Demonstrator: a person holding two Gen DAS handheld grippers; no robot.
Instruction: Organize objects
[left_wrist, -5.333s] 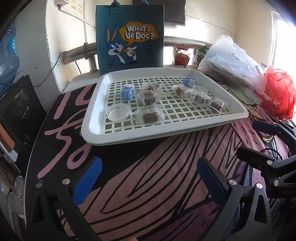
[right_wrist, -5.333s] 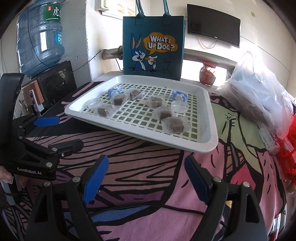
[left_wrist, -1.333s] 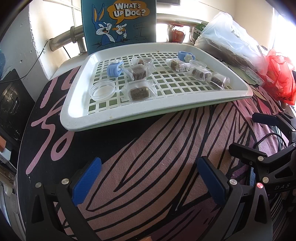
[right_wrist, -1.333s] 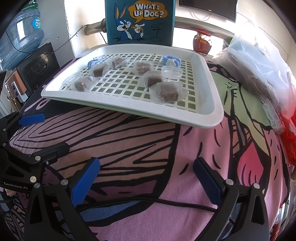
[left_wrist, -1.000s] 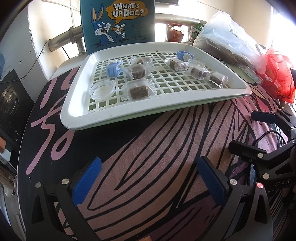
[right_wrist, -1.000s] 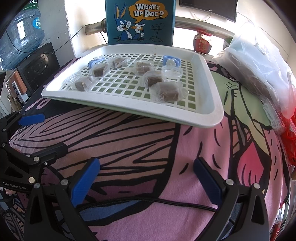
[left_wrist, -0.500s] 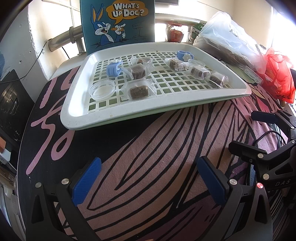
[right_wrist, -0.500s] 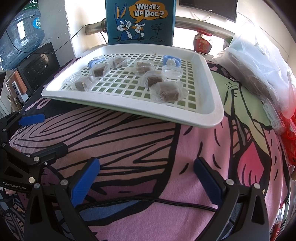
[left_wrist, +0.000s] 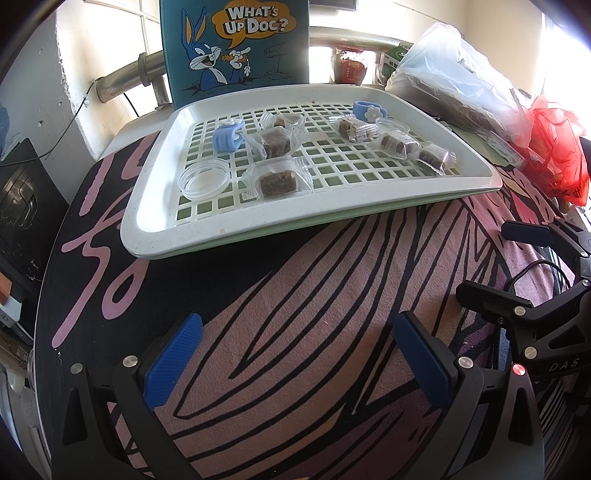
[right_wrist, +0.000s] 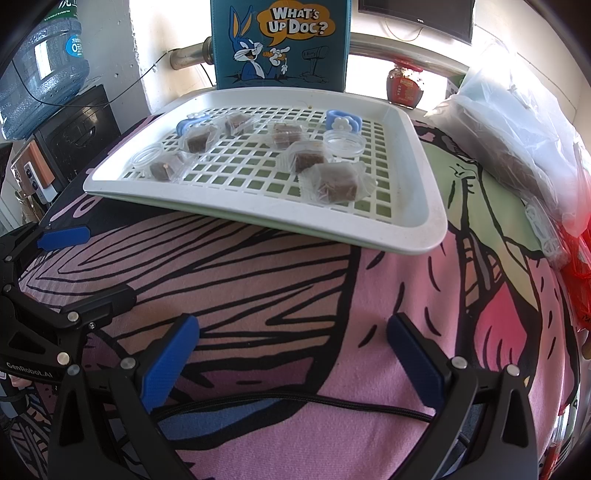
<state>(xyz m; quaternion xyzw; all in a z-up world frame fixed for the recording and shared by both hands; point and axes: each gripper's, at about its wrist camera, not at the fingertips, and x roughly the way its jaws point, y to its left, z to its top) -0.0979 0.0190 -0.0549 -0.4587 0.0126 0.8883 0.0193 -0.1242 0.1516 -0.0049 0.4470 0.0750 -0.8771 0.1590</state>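
Two low wrist views, side by side, both facing the tray (left_wrist: 177, 236).

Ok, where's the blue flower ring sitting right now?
In the right wrist view the blue flower ring sits at the far right of the white tray, just behind the clear round dish.

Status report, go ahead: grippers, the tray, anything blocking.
Left gripper open, empty; right gripper open, empty, both short of the tray. Wrapped snacks, clear dishes, blue clips untouched on it. Nothing blocking; black cable by right gripper.
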